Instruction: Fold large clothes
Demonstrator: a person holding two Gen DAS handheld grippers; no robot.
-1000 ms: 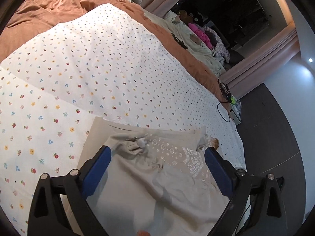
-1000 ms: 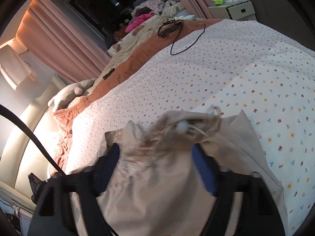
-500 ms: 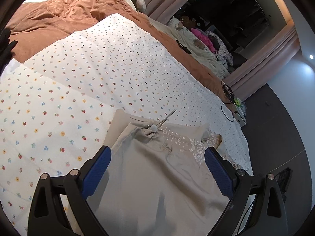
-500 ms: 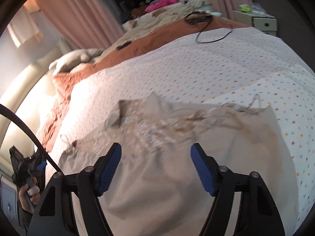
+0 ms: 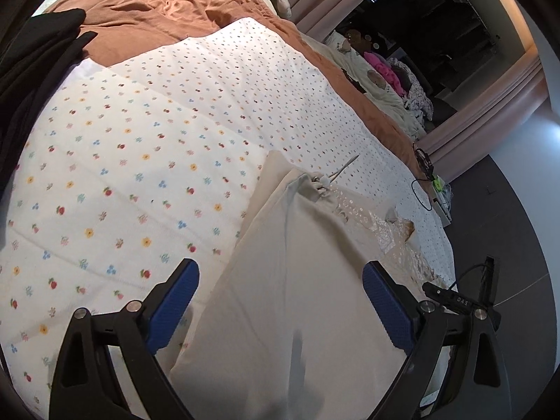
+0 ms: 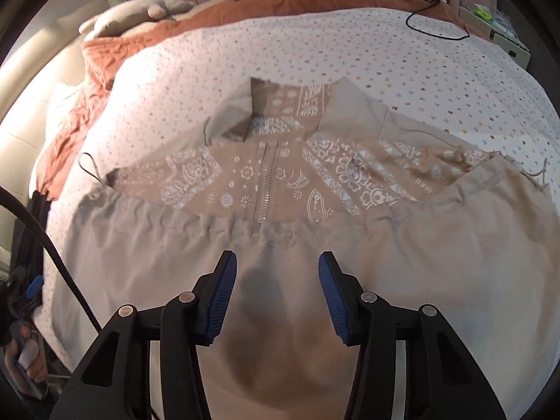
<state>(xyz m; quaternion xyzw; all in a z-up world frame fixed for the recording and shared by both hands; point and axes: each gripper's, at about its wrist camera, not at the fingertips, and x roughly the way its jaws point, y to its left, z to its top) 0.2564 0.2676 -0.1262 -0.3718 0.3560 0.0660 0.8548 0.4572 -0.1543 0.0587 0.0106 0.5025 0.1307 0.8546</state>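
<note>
right wrist: beige jacket point(image 6: 315, 245) spread flat, patterned lining showing.

Each claw is the same build: the left claw point(image 5: 280, 301) has two black, open-framed arms shaped like hollow triangles, tipped with bright blue fingers point(image 5: 173, 302) of dimpled rubber; round silver screws point(image 5: 133, 305) sit at the pivots; the right claw point(image 6: 276, 297) matches it, though its blue pads point(image 6: 222, 295) are ribbed in fine lines; a thick black cable point(image 6: 52, 255) curves past its left side; a small black block with pale lettering point(image 5: 455, 299) shows beside the left claw's right arm.
</note>
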